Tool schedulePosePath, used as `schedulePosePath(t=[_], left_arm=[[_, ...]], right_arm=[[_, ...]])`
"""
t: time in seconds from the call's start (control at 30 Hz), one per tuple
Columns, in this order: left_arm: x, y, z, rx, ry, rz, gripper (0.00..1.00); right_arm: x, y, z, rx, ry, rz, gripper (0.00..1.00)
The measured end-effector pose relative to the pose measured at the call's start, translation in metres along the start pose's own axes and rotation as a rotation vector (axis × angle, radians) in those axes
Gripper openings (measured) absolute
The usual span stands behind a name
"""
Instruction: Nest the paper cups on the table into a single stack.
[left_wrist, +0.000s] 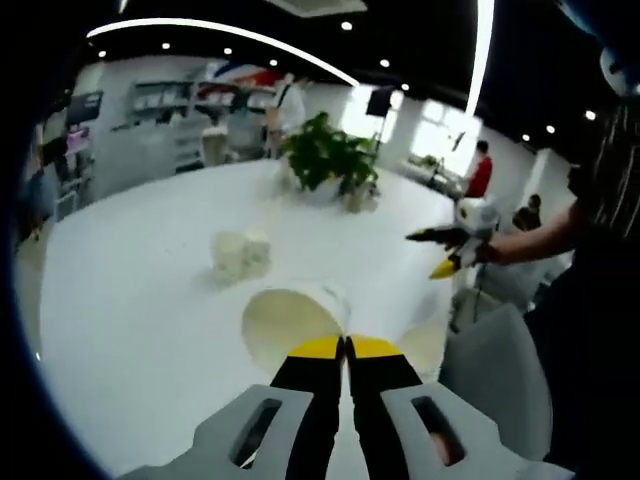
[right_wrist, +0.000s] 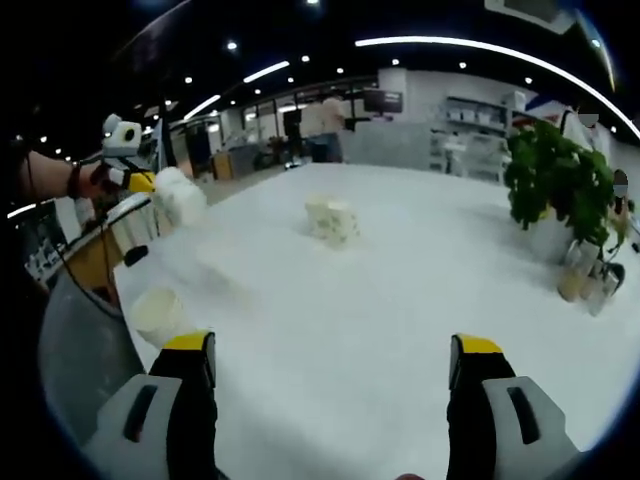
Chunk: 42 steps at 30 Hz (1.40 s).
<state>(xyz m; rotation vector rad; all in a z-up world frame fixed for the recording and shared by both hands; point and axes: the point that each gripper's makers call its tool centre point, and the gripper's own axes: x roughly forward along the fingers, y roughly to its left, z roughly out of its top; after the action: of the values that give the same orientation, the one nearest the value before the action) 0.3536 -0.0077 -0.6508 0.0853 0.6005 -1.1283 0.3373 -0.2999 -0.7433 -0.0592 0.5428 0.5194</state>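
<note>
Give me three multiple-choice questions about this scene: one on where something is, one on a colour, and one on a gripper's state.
1. Where does the potted plant stand?
A. On the floor
B. On the white table
C. On a wall shelf

2. What colour are the gripper fingertips?
A. Red
B. Blue
C. Yellow

3. How does the right gripper stand?
A. Open, with nothing between its jaws
B. Shut on a paper cup
C. Shut on a leaf

Answers:
1. B: in both views the plant's pot rests on the tabletop.
2. C: the black jaws end in yellow tips in both views.
3. A: in the right gripper view the two jaws are far apart, with bare table between them.
</note>
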Motion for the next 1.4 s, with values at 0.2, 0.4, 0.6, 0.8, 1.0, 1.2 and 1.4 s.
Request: schedulePosePath(t=[0.2, 0.4, 0.6, 0.8, 1.0, 1.2, 1.4], left_arm=[[0.001, -0.014, 0.018, 0.108, 0.055, -0.024, 0.00], [0.001, -0.028, 0.031, 0.214, 0.111, -0.046, 0.00], [0.000, -0.040, 0.041, 0.309, 0.166, -0.071, 0.00], [0.001, -0.051, 0.039, 0.404, 0.245, -0.080, 0.00], [0.003, -0.060, 0.037, 0.447, 0.294, -0.103, 0.00], [0.008, -0.069, 0.034, 0.479, 0.353, -0.126, 0.00], [0.013, -0.083, 0.033, 0.542, 0.411, -0.159, 0.00]], right_arm=[[0.003, -0.001, 0.005, 0.004, -0.007, -0.002, 0.96], [0.002, -0.002, 0.006, 0.004, -0.011, -0.005, 0.96], [0.003, -0.003, 0.006, 0.014, -0.016, -0.009, 0.95], [0.002, -0.004, 0.005, 0.020, -0.018, -0.015, 0.95], [0.004, -0.001, 0.005, 0.012, -0.016, -0.008, 0.95], [0.004, -0.003, 0.001, 0.030, -0.016, -0.017, 0.95], [0.003, -0.004, -0.002, 0.034, -0.014, -0.020, 0.95]])
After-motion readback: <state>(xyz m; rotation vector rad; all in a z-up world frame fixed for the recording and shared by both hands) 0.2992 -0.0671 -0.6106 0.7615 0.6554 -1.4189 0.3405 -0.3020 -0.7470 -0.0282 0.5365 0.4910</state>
